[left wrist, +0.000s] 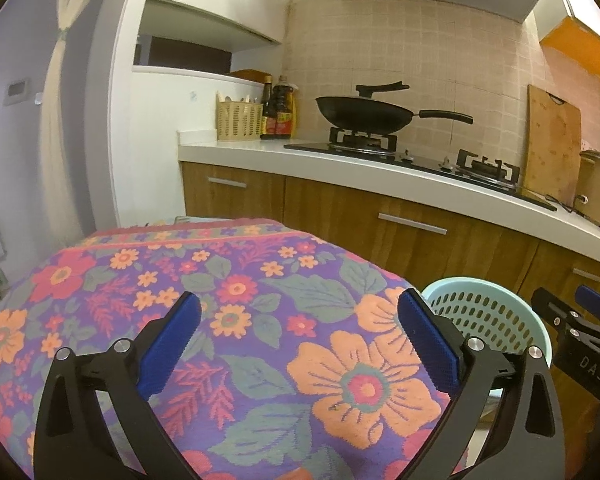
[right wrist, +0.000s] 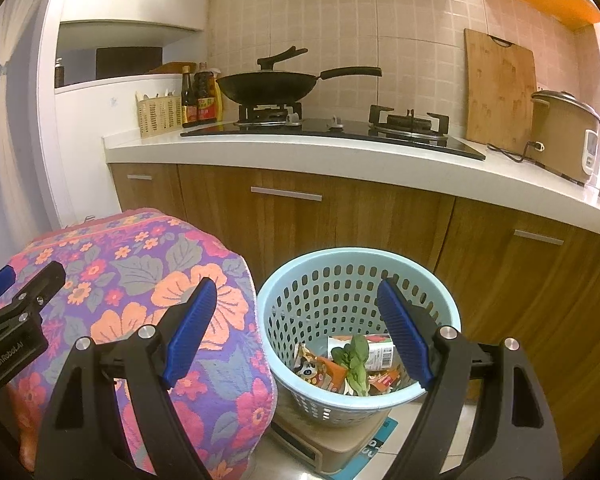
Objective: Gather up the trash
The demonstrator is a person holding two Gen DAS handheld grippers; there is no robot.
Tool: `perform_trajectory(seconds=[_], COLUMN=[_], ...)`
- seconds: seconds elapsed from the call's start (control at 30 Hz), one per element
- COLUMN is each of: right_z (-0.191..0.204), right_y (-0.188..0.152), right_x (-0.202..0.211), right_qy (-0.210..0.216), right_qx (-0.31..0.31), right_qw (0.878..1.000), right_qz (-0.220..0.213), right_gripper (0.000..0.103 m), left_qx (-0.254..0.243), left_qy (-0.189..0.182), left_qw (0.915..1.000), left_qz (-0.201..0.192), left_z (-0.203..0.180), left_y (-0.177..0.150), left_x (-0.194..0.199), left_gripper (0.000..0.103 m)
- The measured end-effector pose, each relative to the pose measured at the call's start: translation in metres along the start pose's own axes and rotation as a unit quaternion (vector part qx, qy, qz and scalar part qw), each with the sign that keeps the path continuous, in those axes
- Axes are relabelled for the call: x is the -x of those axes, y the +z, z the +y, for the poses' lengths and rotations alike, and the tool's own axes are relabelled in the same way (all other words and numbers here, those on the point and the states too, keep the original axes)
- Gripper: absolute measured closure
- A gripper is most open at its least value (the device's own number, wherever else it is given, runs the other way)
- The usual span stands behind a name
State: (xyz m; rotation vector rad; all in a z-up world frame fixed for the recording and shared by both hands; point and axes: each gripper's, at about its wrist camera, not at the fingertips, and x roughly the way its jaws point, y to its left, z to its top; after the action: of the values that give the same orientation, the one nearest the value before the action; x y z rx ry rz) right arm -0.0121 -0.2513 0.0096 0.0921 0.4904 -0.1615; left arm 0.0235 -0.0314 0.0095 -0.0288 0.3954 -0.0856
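Basket [right wrist: 358,280] mouth stands open from above; floral-covered block [right wrist: 148,300] crowds its left side.

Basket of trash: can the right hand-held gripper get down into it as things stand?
Probably yes. The right hand-held gripper is open and empty, the light blue basket has no lid, and nothing lies between them. The floral cloth sits beside the basket.

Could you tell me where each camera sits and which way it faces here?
Left wrist: on the left gripper, looking over the floral cloth toward the stove; its own open fingers and the right gripper at the edge show.
Right wrist: on the right gripper, looking down at the trash basket; its open fingers and the left gripper show.
Shared: cloth, basket, wok.
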Motion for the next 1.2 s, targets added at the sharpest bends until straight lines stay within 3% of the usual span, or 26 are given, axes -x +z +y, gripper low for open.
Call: perform_trajectory(seconds=[1.2], right_z=[-0.0016], right_y=[0.0044], right_x=[0.0008], right_qy=[0.005], right_qx=[0.002], right_qw=[1.0], right_qz=[-0.005], right_gripper=[0.025], left_qx=[-0.009], left_qy=[0.009], left_qw=[0.9999], left_qz=[0.004], left_z=[-0.0008], left_y=[0.0013], left_x=[-0.0008], left_gripper=[0.007])
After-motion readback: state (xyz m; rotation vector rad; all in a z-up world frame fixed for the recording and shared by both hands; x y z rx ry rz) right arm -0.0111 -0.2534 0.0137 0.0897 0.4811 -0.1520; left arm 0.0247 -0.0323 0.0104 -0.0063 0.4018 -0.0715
